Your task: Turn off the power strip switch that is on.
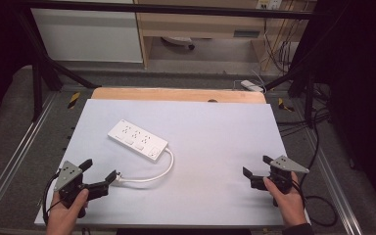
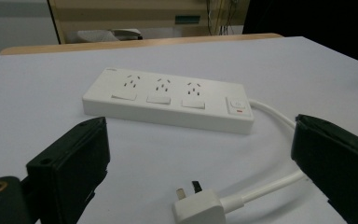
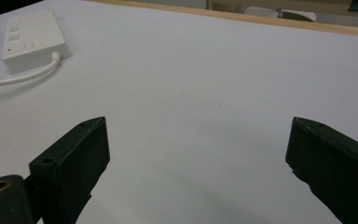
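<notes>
A white power strip [image 1: 137, 137] [image 2: 168, 100] [image 3: 30, 38] with three sockets lies left of centre on the white table sheet [image 1: 210, 147]. Its white cord [image 1: 164, 171] curves round to a white plug [image 1: 121, 177] [image 2: 199, 207] that lies flat on the sheet. My left gripper [image 1: 98, 170] [image 2: 200, 158] is open at the front left, its jaws wide apart on either side of the plug without touching it. My right gripper [image 1: 257, 165] [image 3: 198, 158] is open at the front right, with bare sheet between its jaws.
A wooden table edge [image 1: 176, 94] runs along the far side of the sheet. Black frame bars [image 1: 44, 73] stand at both sides. Cables [image 1: 318, 196] trail on the grey floor to the right, and a second white strip [image 1: 251, 85] lies beyond the table.
</notes>
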`<state>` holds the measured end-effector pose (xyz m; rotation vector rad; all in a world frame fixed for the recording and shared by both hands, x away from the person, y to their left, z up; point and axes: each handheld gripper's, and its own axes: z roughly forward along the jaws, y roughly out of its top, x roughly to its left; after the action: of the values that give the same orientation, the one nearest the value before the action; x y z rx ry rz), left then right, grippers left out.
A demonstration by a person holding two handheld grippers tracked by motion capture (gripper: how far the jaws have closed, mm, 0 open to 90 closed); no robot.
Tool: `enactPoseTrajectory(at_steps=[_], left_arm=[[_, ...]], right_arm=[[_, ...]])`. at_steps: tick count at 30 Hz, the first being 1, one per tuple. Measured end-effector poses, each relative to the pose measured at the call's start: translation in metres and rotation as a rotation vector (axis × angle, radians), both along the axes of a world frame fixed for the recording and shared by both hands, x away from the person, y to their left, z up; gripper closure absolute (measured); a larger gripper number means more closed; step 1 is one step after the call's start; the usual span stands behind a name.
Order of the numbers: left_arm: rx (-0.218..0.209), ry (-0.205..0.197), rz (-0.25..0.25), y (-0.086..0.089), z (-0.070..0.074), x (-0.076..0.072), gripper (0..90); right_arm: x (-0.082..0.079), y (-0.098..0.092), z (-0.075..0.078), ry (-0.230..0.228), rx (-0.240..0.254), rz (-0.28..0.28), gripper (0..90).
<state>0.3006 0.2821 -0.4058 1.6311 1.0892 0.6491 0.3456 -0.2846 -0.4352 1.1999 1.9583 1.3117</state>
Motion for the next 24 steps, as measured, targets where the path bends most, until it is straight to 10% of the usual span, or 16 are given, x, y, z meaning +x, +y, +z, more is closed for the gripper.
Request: enactPoseTrajectory(at_steps=[24], left_arm=[[-0.035,-0.025,-0.045,-0.010,0.021,0.000,4.9]], right_arm=[[-0.001,0.008,0.003,-0.029,-0.008,-0.016,4.8]])
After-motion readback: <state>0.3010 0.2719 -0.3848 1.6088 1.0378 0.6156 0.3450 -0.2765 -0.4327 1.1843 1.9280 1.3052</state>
